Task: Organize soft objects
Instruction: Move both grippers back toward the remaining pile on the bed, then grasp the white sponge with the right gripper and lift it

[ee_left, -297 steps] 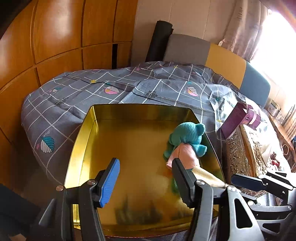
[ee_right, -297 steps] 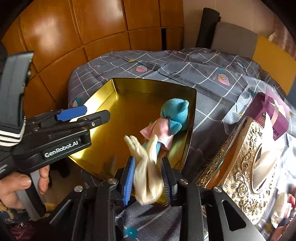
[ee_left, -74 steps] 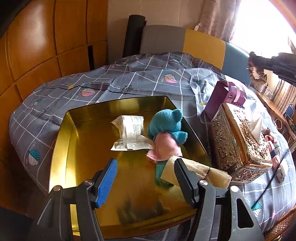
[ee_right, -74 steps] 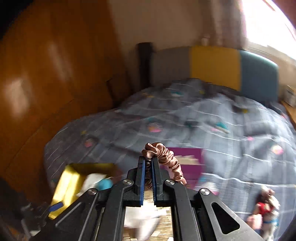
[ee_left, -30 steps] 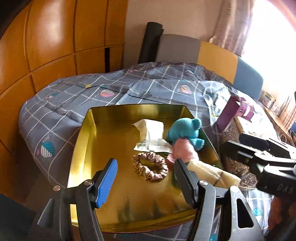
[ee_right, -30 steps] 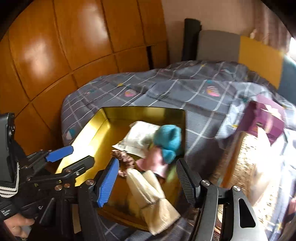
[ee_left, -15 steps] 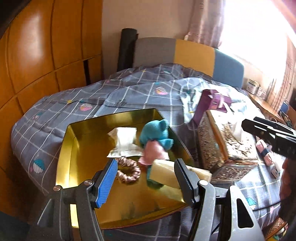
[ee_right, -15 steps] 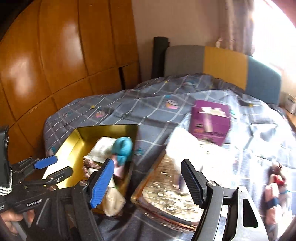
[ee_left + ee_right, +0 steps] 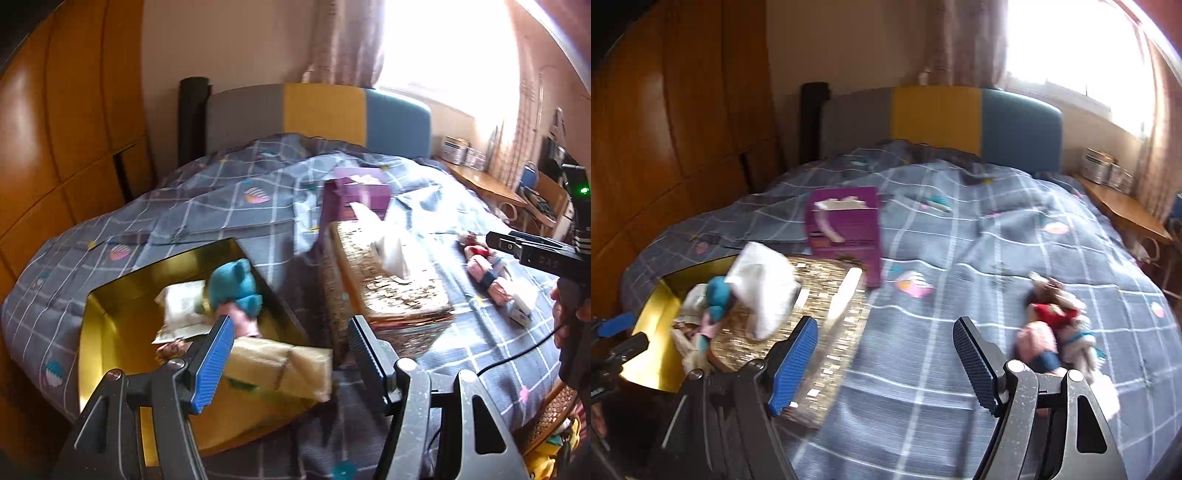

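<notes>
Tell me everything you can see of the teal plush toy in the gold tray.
The teal plush toy is a small fuzzy bear-like figure with rounded ears and a pink garment on its lower body. It lies inside the gold tray, near the far right corner. A crinkled white packet lies against its left side, and a beige cloth bundle lies just in front of it. Neither pair of tongs touches it. Its face is not visible.

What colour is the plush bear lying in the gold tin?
Teal, with a pink garment; the plush bear in the gold tin shows best in the left wrist view.
</notes>
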`<control>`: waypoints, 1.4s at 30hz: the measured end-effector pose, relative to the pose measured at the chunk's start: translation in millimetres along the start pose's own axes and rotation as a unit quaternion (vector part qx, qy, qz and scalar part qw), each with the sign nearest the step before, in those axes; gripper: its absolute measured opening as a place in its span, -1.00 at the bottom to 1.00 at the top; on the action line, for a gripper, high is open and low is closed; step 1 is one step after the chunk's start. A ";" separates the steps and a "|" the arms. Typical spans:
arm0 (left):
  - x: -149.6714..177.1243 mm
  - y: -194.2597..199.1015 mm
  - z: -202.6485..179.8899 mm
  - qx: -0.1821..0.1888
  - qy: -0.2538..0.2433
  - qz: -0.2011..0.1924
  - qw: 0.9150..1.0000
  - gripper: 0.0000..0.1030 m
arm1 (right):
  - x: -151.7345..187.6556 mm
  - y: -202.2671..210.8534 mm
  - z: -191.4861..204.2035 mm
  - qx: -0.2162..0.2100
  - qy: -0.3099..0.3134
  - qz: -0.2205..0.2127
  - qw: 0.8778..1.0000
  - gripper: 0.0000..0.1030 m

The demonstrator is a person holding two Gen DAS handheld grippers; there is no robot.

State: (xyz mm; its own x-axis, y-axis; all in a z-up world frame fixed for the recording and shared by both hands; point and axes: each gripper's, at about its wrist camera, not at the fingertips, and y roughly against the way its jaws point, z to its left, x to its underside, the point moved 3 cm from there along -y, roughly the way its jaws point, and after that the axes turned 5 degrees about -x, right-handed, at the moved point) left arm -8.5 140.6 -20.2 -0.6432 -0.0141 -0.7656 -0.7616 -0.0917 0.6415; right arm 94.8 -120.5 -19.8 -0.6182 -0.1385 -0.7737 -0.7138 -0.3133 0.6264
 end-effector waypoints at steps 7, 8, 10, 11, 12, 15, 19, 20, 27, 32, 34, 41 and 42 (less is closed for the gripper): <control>-12.5 1.9 -36.2 0.034 -0.032 -0.008 0.999 0.25 | 4.8 22.0 -93.4 0.088 -0.072 -0.012 0.993 0.49; -14.4 1.4 -42.7 0.039 -0.040 -0.007 0.998 0.25 | 5.2 25.0 -106.1 0.102 -0.083 -0.015 0.991 0.49; -16.9 1.4 -54.5 0.047 -0.054 -0.010 0.997 0.25 | 6.7 31.2 -132.5 0.135 -0.105 -0.024 0.985 0.49; -18.1 1.8 -61.1 0.050 -0.062 -0.012 0.997 0.25 | 8.0 32.9 -146.4 0.150 -0.117 -0.029 0.981 0.49; -19.0 1.8 -68.1 0.055 -0.072 -0.014 0.996 0.25 | 10.6 35.2 -160.0 0.168 -0.132 -0.032 0.976 0.49; -22.1 -0.7 -87.1 0.069 -0.092 -0.012 0.993 0.25 | 24.3 41.2 -195.9 0.219 -0.173 -0.045 0.959 0.49; -24.8 -7.5 -109.6 0.089 -0.111 -0.006 0.990 0.25 | 42.7 46.5 -233.2 0.219 -0.266 -0.047 0.938 0.49; -24.6 -9.6 -114.9 0.096 -0.115 -0.003 0.989 0.25 | 43.4 50.5 -237.4 0.223 -0.274 -0.055 0.934 0.49; -24.5 -22.6 -153.6 0.130 -0.142 0.020 0.981 0.25 | 52.4 55.4 -249.0 0.217 -0.317 -0.051 0.922 0.49; -22.7 -32.7 -178.8 0.152 -0.156 0.039 0.975 0.23 | 62.8 44.6 -256.1 0.188 -0.352 -0.031 0.916 0.49; -19.2 -34.4 -185.2 0.158 -0.159 0.043 0.974 0.23 | 69.2 31.9 -259.1 0.150 -0.375 -0.005 0.915 0.50; -10.2 -35.9 -199.8 0.171 -0.174 0.052 0.968 0.23 | 81.2 3.5 -247.6 0.148 -0.370 0.075 0.914 0.74; -9.5 -36.5 -201.0 0.174 -0.175 0.054 0.968 0.23 | 83.0 3.5 -246.9 0.156 -0.372 0.079 0.911 0.77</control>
State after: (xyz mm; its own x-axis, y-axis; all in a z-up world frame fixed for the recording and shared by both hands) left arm 41.3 -56.0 -46.1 -0.6616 0.3380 -0.6693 -0.6300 0.2335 0.7407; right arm 122.4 -365.0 -105.2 -0.6902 0.5536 -0.4660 -0.5838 -0.0455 0.8106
